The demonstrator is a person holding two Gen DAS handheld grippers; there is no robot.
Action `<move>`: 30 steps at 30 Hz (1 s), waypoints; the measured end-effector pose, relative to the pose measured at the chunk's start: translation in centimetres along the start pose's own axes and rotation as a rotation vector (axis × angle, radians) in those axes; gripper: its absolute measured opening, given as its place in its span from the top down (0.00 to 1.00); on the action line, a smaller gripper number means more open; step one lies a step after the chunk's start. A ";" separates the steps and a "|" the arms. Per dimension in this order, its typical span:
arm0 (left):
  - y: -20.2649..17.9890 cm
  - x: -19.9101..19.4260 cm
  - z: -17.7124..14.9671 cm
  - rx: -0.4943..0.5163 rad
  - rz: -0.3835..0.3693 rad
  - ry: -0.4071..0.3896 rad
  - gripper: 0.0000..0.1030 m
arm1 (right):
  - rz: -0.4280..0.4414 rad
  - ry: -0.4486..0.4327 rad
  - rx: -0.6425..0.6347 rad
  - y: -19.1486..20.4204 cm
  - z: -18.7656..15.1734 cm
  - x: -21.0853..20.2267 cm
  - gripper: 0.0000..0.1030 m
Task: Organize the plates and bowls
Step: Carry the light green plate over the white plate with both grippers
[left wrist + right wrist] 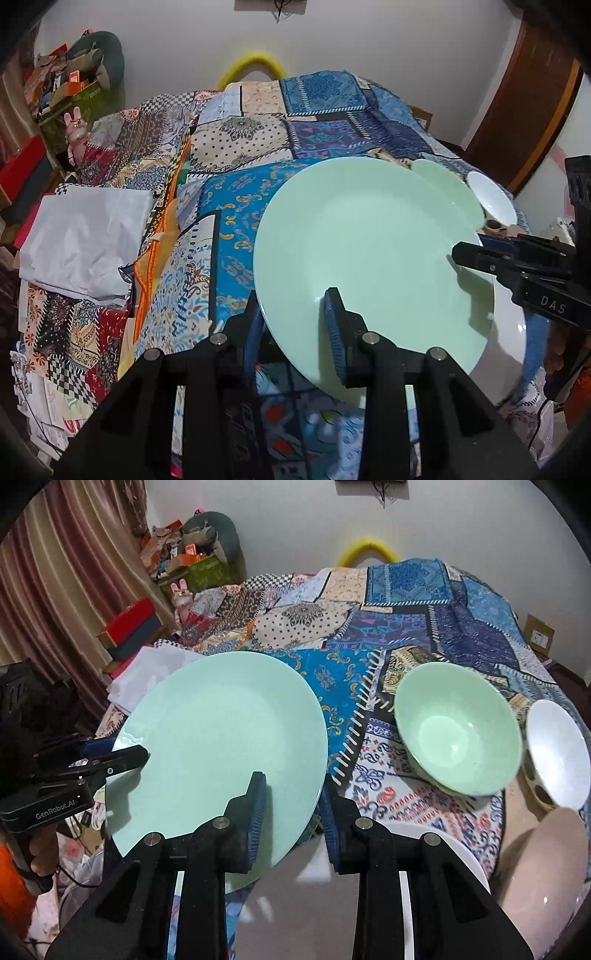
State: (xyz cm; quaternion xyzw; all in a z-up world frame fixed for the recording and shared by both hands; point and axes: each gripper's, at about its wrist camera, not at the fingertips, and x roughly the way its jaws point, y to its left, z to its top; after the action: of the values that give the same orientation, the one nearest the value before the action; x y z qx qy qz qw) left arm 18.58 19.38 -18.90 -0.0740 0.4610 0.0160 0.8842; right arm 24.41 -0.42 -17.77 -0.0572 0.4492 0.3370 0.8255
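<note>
I hold a large mint-green plate [369, 254] tilted above the patchwork tablecloth, with one gripper on each side. My left gripper [295, 328] is shut on its near-left rim, with the rim pinched between the blue pads. In the right wrist view the same plate [221, 738] has its right rim clamped in my right gripper [293, 806]. Each gripper also shows in the other's view: the right gripper [460, 256] on the plate's far edge, the left gripper [127, 751] at the left. A green bowl [458, 734] and a white bowl [557, 753] stand on the cloth to the right.
A white plate [458, 853] lies beneath the held plate, with a pink dish [535, 878] beside it at the lower right. Folded white cloth [85, 236] sits on the table's left. Boxes and clutter [66, 85] crowd the far left by the wall; a wooden door [524, 110] stands at the right.
</note>
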 end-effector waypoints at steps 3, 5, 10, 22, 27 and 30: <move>-0.9 -1.1 -0.4 0.008 -0.001 -0.007 0.68 | -0.001 -0.013 -0.001 -0.1 -0.6 -1.2 0.75; -1.5 -1.8 -0.7 0.012 0.000 -0.013 0.68 | 0.000 -0.024 -0.001 -0.2 -0.9 -2.1 0.75; -3.1 -3.4 -1.3 0.016 -0.006 -0.019 0.68 | -0.006 -0.045 -0.003 -0.3 -1.9 -4.0 0.75; -7.3 -5.4 -3.2 0.060 -0.029 -0.015 0.68 | -0.009 -0.068 0.039 -2.1 -5.0 -7.2 0.75; -9.1 -5.4 -4.1 0.080 -0.035 -0.002 0.68 | -0.013 -0.069 0.059 -2.9 -6.3 -8.1 0.75; -10.1 -5.1 -4.5 0.090 -0.045 0.013 0.68 | -0.016 -0.065 0.073 -3.6 -7.2 -8.4 0.75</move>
State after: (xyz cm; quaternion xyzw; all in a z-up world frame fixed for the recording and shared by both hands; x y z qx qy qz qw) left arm 12.95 8.98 -16.09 -0.0444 0.4651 -0.0250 0.8838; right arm 18.41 -10.35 -16.22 -0.0196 0.4336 0.3151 0.8440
